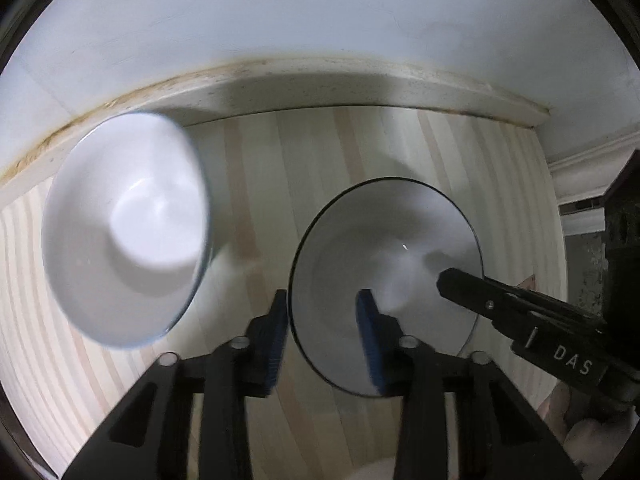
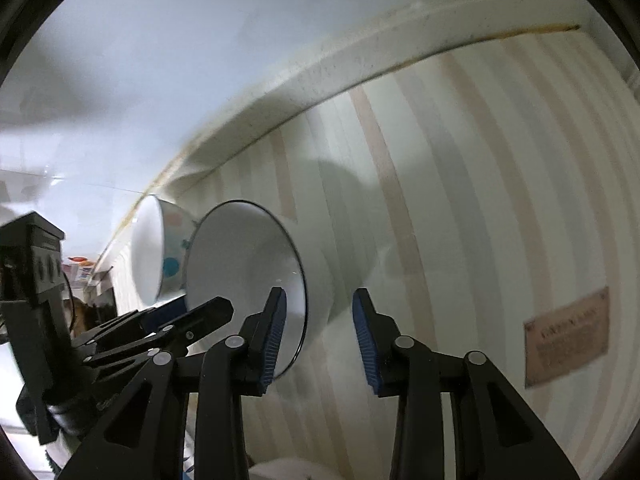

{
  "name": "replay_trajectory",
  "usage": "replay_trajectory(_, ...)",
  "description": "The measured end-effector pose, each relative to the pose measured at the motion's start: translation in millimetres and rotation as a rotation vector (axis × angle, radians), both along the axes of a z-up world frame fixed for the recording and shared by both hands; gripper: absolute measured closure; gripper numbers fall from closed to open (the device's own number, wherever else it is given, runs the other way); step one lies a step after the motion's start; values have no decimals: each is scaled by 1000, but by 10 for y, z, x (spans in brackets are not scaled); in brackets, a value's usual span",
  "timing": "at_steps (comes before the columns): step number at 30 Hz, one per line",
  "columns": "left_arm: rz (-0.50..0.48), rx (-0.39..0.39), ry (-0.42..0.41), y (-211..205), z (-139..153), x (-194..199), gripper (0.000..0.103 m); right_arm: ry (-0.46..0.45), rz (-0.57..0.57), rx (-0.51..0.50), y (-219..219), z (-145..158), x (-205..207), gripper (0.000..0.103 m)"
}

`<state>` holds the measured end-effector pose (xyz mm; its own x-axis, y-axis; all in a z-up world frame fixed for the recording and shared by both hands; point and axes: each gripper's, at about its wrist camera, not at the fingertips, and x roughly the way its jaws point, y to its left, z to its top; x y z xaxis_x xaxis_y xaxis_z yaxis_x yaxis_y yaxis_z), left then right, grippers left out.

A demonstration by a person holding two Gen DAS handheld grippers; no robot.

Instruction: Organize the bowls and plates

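At lower centre of the left wrist view, the rim of the black-rimmed bowl (image 1: 400, 232) is straddled by the left gripper (image 1: 322, 320): its jaws are spread, one pad outside the wall and one over the inside, and the rim is not seen to be pinched. From the lower right of that view the same bowl is reached by the right gripper (image 2: 320, 324), whose jaws are likewise held apart across the rim, nothing being pressed. The bowl is set on the striped counter (image 1: 260, 180), with the dotted bowl (image 1: 124, 232) at upper left, near the back ledge (image 1: 320, 88).

Trouble could be caused by the thin, glazed rim: if it is gripped shallowly, the bowl may be tipped or let slip. If both grippers are closed on it and pulled differently, it could be wrenched loose. The dotted bowl could also be struck and chipped.
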<state>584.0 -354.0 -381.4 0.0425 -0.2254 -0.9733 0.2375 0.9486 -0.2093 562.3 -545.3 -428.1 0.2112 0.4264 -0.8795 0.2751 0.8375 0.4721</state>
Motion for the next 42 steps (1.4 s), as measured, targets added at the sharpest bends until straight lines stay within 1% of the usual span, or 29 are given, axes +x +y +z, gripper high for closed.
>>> replay_trajectory(2,-8,4,-12,-37,-10,-1,73,0,4,12,28,-56,26,88)
replay_trajectory(6,-14,4,-20,-77,-15,-4,73,-9,11,-22,84,-51,47,88)
replay_trajectory(12,-34,-3,-52,-107,177,-115,73,-17,25,-35,137,51,-53,89)
replay_trajectory(17,-62,-20,-94,-109,473,-312,73,-45,21,-32,123,298,-260,89)
replay_trajectory(21,-89,-36,-118,-34,749,-565,73,-68,21,-29,124,572,-516,89)
replay_trajectory(24,-105,-43,-129,-53,886,-750,73,-90,20,-33,148,795,-765,89)
replay_trajectory(27,-127,-46,-137,-10,972,-939,73,-99,24,-43,191,942,-991,89)
replay_trajectory(30,-144,-47,-129,26,993,-1132,73,-100,22,-43,229,1039,-1228,88)
replay_trajectory(34,-153,-47,-84,92,876,-1323,73,-78,29,-40,289,1038,-1544,89)
replay_trajectory(38,-173,-19,-49,103,710,-1504,73,-41,35,-34,344,908,-1798,88)
replay_trajectory(42,-200,21,-23,56,547,-1632,73,3,47,-26,414,707,-1998,88)
